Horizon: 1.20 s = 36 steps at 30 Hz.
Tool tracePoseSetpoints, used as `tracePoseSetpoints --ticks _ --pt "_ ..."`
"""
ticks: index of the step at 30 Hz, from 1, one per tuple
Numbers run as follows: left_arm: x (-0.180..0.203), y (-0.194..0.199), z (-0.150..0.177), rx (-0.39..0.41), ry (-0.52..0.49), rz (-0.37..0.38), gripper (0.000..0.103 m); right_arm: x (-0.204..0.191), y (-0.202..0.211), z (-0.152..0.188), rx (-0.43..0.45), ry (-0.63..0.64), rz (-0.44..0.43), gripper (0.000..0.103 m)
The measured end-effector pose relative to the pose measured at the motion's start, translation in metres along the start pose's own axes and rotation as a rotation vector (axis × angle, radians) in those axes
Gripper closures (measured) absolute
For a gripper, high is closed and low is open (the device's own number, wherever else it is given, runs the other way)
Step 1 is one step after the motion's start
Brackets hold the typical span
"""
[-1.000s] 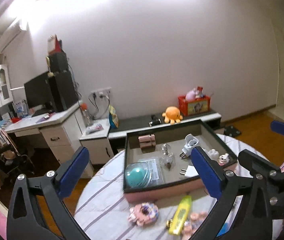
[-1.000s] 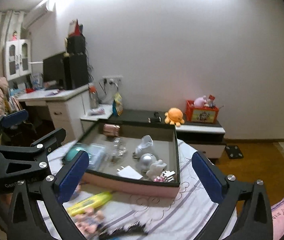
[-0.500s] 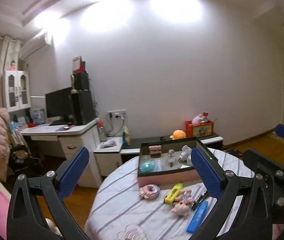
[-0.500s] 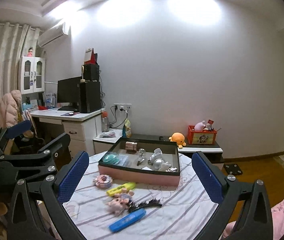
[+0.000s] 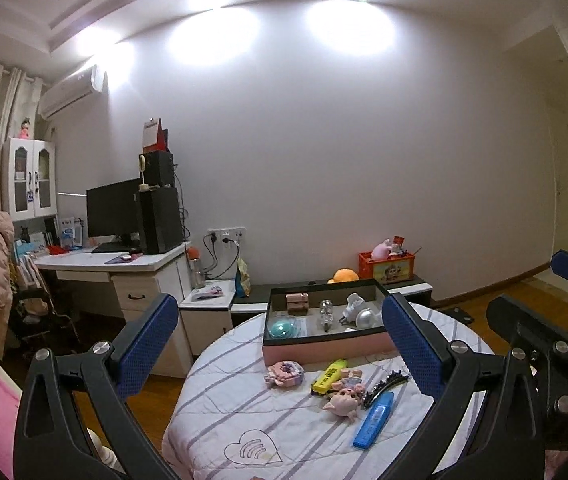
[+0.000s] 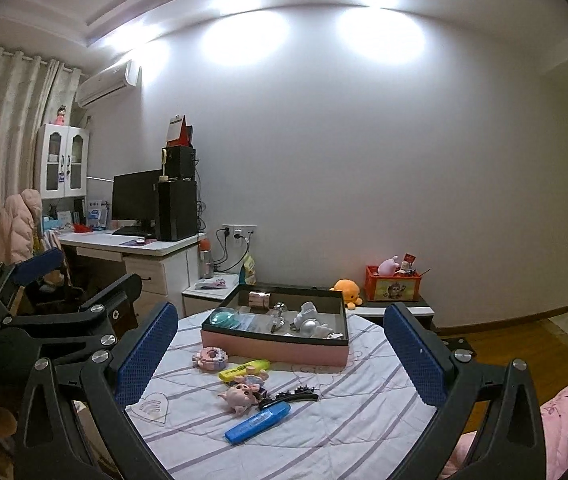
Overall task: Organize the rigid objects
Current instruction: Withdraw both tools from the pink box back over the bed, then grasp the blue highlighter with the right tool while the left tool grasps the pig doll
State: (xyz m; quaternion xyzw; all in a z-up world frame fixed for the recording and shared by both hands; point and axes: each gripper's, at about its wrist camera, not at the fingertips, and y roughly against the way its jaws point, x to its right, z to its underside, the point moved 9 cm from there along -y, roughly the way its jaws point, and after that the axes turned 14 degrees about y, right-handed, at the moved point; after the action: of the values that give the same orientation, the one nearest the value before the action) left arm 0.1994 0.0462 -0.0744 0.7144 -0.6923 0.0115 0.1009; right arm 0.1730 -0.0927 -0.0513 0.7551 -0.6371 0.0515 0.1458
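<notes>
A pink box (image 5: 325,346) with a dark rim stands at the far side of a round striped table (image 5: 244,412); it holds a teal ball, a bulb, a silver ball and other small items. In front of it lie a pink round toy (image 5: 285,373), a yellow highlighter (image 5: 329,375), a pig doll (image 5: 343,398), a black hair clip (image 5: 385,385) and a blue highlighter (image 5: 373,420). The same items show in the right wrist view: box (image 6: 274,346), blue highlighter (image 6: 257,423), pig doll (image 6: 240,396). My left gripper (image 5: 280,350) and right gripper (image 6: 280,354) are open and empty, well back from the table.
A white desk (image 5: 124,268) with a monitor and speakers stands at the left. A low cabinet (image 5: 403,286) with an orange plush and a red crate runs along the far wall. Pink bedding (image 6: 563,420) lies at the right. Wooden floor surrounds the table.
Both grippers have pulled back and away from the table. The box and the loose items now look smaller and farther off. Nothing on the table has moved.
</notes>
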Motion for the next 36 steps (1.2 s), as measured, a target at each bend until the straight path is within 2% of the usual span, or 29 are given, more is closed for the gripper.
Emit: tracePoseSetpoints --ticks 10,14,16,20,23,28,32,36 --pt "0.004 -0.010 0.012 -0.029 -0.015 -0.006 0.000 0.004 -0.005 0.013 -0.031 -0.009 0.017 0.000" --pt "-0.001 -0.026 0.028 -0.089 -0.009 -0.003 0.000 0.002 -0.015 0.022 -0.064 -0.013 0.011 0.000" --pt "-0.006 -0.039 0.046 -0.158 0.005 0.011 0.000 -0.001 -0.022 0.029 -0.086 -0.019 0.002 0.000" --pt "-0.024 -0.068 0.089 -0.308 0.028 -0.013 0.000 -0.009 -0.051 0.060 -0.189 -0.055 -0.033 0.000" --pt "-0.041 -0.085 0.117 -0.383 0.035 -0.055 0.000 -0.016 -0.075 0.089 -0.278 -0.062 -0.040 0.000" --pt "-0.063 -0.104 0.141 -0.439 0.043 -0.100 0.000 -0.028 -0.113 0.141 -0.447 -0.098 -0.064 0.000" --pt "-0.074 -0.117 0.154 -0.481 0.024 -0.133 0.000 -0.047 -0.141 0.174 -0.559 -0.155 -0.129 0.000" --pt "-0.078 -0.126 0.160 -0.501 0.040 -0.115 0.000 -0.059 -0.162 0.194 -0.638 -0.139 -0.132 0.000"
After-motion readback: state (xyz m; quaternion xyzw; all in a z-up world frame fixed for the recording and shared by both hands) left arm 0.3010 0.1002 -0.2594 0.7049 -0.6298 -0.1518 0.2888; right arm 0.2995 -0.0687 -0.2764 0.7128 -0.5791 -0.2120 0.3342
